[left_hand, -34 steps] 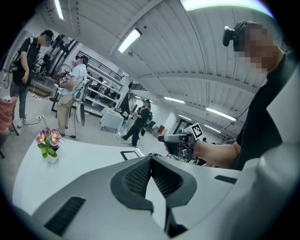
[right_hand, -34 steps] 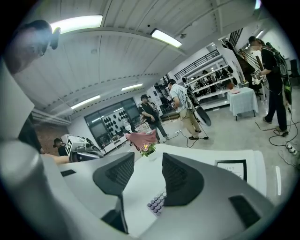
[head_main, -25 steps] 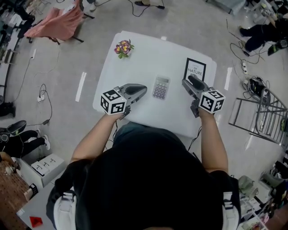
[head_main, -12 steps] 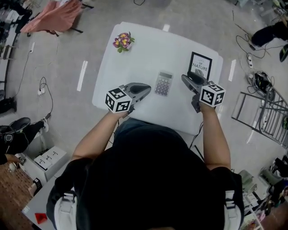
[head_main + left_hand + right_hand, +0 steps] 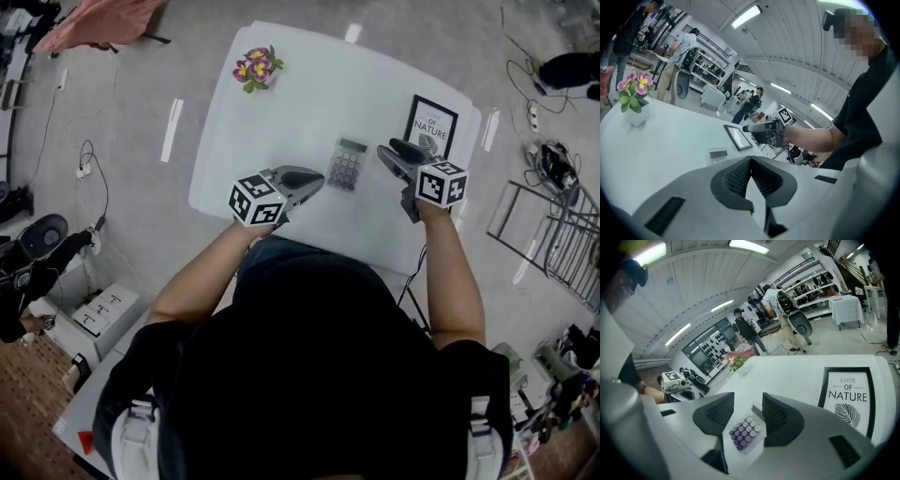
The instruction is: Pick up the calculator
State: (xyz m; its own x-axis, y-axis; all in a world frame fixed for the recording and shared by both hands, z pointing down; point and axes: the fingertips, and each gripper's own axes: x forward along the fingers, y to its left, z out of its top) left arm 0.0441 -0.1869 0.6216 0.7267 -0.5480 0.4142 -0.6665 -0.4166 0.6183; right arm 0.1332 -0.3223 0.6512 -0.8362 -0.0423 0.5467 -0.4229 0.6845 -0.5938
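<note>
Calculator (image 5: 347,163) lay flat on the desk (image 5: 300,103), nearer its front edge. The right hand-held gripper (image 5: 392,156) had its jaws apart, framing it untouched. The left hand-held gripper (image 5: 311,178) was pinched together, empty. A low jaw could skid the thin body away. Its display stayed unreadable.

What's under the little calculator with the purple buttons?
The white table lies under the small grey calculator with purple buttons. Whatever is right beneath it is covered.

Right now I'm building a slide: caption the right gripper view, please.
Open right tongs sight a purple-keyed grey calculator on the white table, black-framed nature print alongside.
</note>
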